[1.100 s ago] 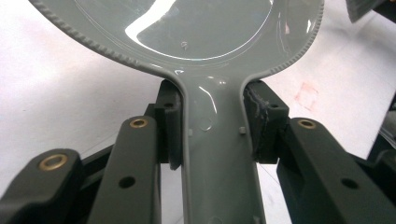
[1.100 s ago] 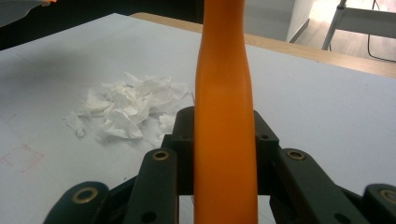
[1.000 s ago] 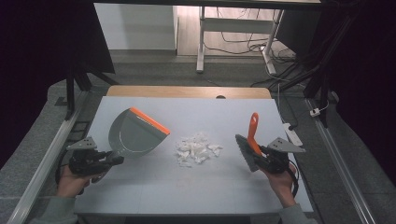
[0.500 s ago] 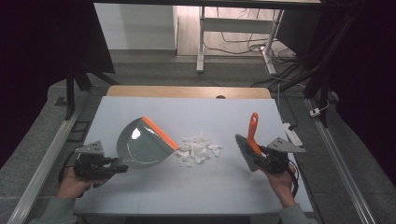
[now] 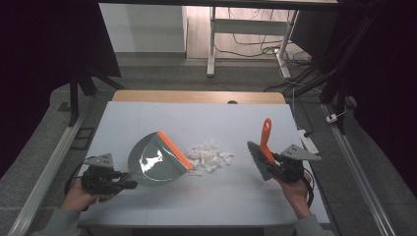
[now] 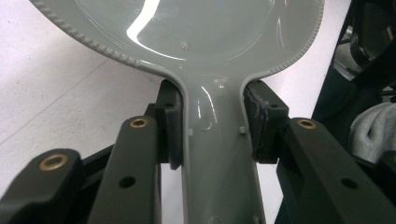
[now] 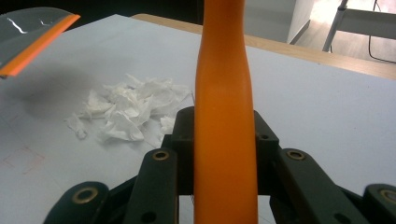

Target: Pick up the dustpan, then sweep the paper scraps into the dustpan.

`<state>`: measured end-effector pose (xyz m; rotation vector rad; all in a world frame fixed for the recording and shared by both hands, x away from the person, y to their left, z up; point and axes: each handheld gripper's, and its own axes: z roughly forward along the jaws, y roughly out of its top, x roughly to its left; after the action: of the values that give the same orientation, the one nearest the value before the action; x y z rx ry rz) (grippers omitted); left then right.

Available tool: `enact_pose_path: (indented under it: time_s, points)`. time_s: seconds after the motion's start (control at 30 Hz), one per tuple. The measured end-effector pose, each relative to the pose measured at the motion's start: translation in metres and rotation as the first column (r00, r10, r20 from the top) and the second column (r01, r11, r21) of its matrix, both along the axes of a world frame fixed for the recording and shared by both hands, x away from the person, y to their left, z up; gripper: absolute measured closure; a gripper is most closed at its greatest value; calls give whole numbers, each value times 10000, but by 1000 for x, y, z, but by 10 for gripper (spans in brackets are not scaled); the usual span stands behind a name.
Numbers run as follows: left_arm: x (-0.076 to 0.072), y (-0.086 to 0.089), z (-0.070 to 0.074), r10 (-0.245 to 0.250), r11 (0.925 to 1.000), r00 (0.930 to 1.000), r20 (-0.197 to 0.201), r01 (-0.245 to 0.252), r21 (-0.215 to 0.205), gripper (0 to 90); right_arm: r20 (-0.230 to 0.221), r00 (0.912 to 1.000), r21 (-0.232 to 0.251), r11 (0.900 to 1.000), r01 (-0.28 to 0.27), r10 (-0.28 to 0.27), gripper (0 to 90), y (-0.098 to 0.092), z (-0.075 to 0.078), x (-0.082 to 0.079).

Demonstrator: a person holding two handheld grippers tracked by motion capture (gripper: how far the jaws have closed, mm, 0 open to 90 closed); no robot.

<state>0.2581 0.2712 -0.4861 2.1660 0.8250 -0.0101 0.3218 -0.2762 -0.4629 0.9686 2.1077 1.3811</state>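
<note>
My left gripper [image 5: 129, 184] is shut on the handle of a grey dustpan [image 5: 156, 160] with an orange lip [image 5: 175, 151]; the pan is tilted, its lip close to the left of a pile of white paper scraps [image 5: 209, 156] at the table's middle. In the left gripper view both pads clamp the dustpan handle [image 6: 218, 154]. My right gripper [image 5: 272, 161] is shut on the orange handle of a brush [image 5: 265, 138], whose grey bristle head [image 5: 256, 160] hangs right of the scraps. The right gripper view shows the brush handle [image 7: 223, 116] between the jaws, with the scraps [image 7: 128, 111] and dustpan lip [image 7: 39, 42] beyond.
The pale grey tabletop [image 5: 196, 118] has a wooden strip along its far edge [image 5: 196, 96]. Metal rails run along both sides on the floor [image 5: 46, 172]. A white desk frame [image 5: 212, 39] and cables lie behind the table.
The left gripper has carried the dustpan right and nearer, tipping it so its orange lip now lies close beside the scraps. The right gripper and brush have stayed put.
</note>
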Motion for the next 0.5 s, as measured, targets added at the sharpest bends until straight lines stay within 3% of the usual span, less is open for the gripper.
enact_pose_path:
  time_s: [0.5]
  points:
    - [0, -5, -6, -503, 9978, 9981, -345, 518, 418, 619, 80, 10000, 111, 9999, 21, -22, 702, 13, 6, 12]
